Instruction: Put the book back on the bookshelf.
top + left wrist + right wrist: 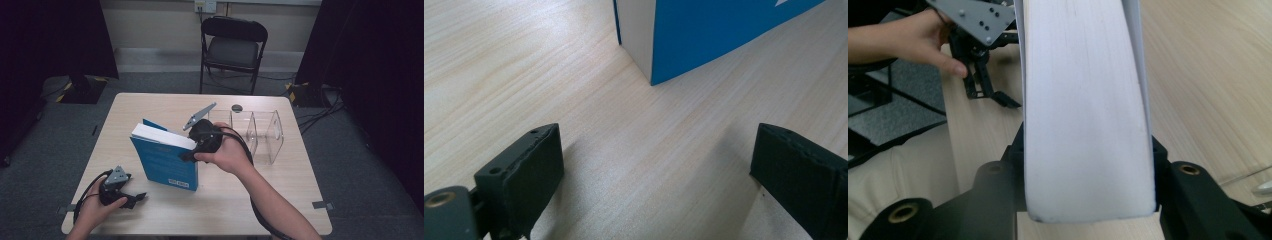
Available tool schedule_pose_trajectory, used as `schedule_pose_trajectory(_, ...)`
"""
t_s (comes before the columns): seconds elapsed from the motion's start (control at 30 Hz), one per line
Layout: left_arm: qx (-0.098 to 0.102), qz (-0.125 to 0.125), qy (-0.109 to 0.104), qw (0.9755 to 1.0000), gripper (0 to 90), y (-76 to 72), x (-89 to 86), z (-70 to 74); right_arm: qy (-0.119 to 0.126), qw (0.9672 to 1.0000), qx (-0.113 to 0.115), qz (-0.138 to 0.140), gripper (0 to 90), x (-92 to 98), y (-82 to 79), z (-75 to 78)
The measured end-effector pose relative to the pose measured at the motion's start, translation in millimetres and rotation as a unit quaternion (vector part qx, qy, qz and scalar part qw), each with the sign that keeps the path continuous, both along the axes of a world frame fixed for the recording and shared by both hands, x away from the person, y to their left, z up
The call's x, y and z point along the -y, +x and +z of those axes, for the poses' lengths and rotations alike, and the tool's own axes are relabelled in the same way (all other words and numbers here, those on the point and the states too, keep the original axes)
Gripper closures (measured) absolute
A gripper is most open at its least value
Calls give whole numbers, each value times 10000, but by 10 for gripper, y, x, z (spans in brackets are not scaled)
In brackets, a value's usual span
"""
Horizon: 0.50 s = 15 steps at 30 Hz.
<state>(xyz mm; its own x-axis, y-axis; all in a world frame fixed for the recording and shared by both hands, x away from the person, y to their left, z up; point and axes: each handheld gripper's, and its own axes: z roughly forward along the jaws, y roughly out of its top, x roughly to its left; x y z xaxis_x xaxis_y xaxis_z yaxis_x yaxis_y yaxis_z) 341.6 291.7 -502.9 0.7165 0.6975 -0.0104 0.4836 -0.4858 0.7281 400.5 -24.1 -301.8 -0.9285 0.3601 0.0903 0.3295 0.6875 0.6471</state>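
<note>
A thick blue book (pixel 165 161) stands upright on the wooden table (pixel 150 106), its white page edges (pixel 1083 110) facing up. My right gripper (pixel 189 153) is shut on the book's upper right corner, one jaw against each cover, as the right gripper view (pixel 1088 170) shows. My left gripper (pixel 137 198) rests low over the table near the front left corner, a short way left of the book. Its jaws stand wide open with only bare wood between them (pixel 654 170), and the book's lower corner (pixel 704 30) lies a little ahead. The right gripper view also catches the left gripper (pixel 990 85) beyond the book.
A clear plastic divider rack (pixel 255 132) stands on the table right of the book, just behind my right hand. A small dark round object (pixel 236 107) lies near the far edge. A black folding chair (pixel 232 45) stands beyond the table.
</note>
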Motion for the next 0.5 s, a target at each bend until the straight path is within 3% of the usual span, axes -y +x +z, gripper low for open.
schedule_pose_trajectory(0.23,0,4,-4,10000,56,1,1,0,79,9997,-89,-211,523,-32,9,15)
schedule_pose_trajectory(0.37,2,5,-3,10000,56,1,1,0,-274,9996,-100,-56,566,-108,11,52)
schedule_pose_trajectory(0.5,-13,-1,11,10000,54,1,0,4,-453,9990,29,39,591,-155,5,68)
